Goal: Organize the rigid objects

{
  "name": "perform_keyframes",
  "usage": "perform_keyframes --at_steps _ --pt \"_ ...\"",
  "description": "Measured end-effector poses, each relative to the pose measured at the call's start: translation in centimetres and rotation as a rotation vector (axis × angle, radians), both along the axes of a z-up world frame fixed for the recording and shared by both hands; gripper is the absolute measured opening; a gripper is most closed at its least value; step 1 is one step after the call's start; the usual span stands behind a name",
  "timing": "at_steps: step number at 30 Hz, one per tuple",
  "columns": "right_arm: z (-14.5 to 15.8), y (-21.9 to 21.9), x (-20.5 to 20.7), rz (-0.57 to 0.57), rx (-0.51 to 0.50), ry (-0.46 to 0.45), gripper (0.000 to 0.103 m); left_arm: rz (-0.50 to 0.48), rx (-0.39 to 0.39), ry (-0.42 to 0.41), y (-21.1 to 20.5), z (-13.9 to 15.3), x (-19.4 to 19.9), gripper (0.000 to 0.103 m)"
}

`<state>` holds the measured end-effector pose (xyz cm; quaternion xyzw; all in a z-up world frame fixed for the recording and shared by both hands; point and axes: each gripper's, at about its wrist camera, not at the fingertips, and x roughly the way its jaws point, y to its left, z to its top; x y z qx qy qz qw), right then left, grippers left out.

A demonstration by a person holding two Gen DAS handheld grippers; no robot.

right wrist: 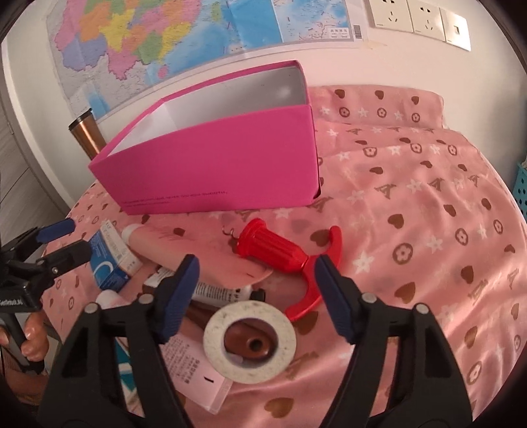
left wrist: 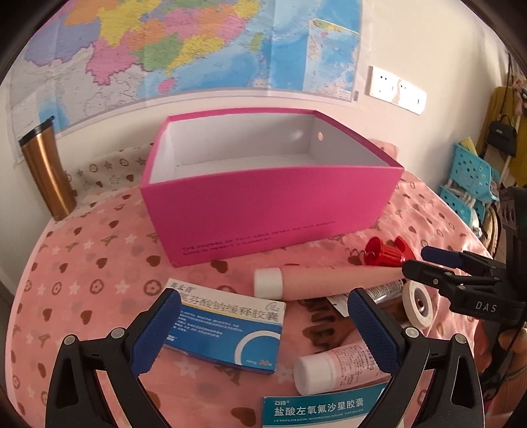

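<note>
Table draped in pink satin cloth [right wrist: 411, 204] printed with brown hearts, white stars and flower rings. Large open-topped magenta cardboard box with white interior [left wrist: 263, 204], standing upright at the back of the table near the wall, nothing visible inside. Red plastic corkscrew with ribbed barrel and curved handle [right wrist: 280, 253], lying on its side in front of the box. Long pale-pink tube with white cap [left wrist: 316, 283], lying flat between the box and the nearer clutter, the corkscrew just beyond its far end. Blue-and-white cardboard medicine carton [left wrist: 227, 332], flat on the cloth, partly between the left fingers. Small pink bottle with white cap [left wrist: 332, 368], on its side, touching a teal-and-white medicine carton [left wrist: 322, 410] at the near edge. White ring-shaped roll with brown core [right wrist: 250, 342], lying flat just below the right fingertips. Slim white tube with black print [right wrist: 224, 293], next to the roll, partly hidden. Left gripper [left wrist: 263, 332]: black frame, blue pads, jaws spread wide, pinching nothing. Right gripper [right wrist: 257, 293]: same make, jaws apart, pads clear of the corkscrew handle and roll lying between them. Copper-coloured metal tumbler with black lid [left wrist: 49, 171], upright beside the box by the wall. Coloured wall map [left wrist: 181, 42]; white wall sockets [right wrist: 418, 19].
</note>
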<state>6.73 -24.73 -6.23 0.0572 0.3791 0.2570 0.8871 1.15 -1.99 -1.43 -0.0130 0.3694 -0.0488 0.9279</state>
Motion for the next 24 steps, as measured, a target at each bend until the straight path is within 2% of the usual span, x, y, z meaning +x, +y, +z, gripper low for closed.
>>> perform_keyframes --at_steps 3,11,14,17,22,24 --pt "-0.3 0.2 -0.4 0.043 0.018 0.014 0.073 -0.009 0.024 0.004 -0.1 -0.2 0.3 0.102" --pt "-0.1 1.1 -1.9 0.102 0.049 0.015 0.072 -0.011 0.011 0.008 2.0 -0.3 -0.3 0.102" --pt "0.7 1.8 -2.9 0.154 0.060 -0.002 0.072 0.004 0.034 0.007 2.8 -0.5 -0.8 0.102" --pt "1.3 3.2 -4.3 0.233 0.059 -0.015 0.072 0.003 0.012 0.027 3.8 -0.7 -1.5 0.102" --pt "0.8 4.0 -7.1 0.373 0.070 0.045 0.066 -0.069 -0.015 0.057 4.2 -1.4 -3.8 0.101" --pt "0.5 3.8 -8.2 0.390 0.070 0.059 0.065 -0.113 -0.045 0.078 4.0 -1.8 -4.8 0.101"
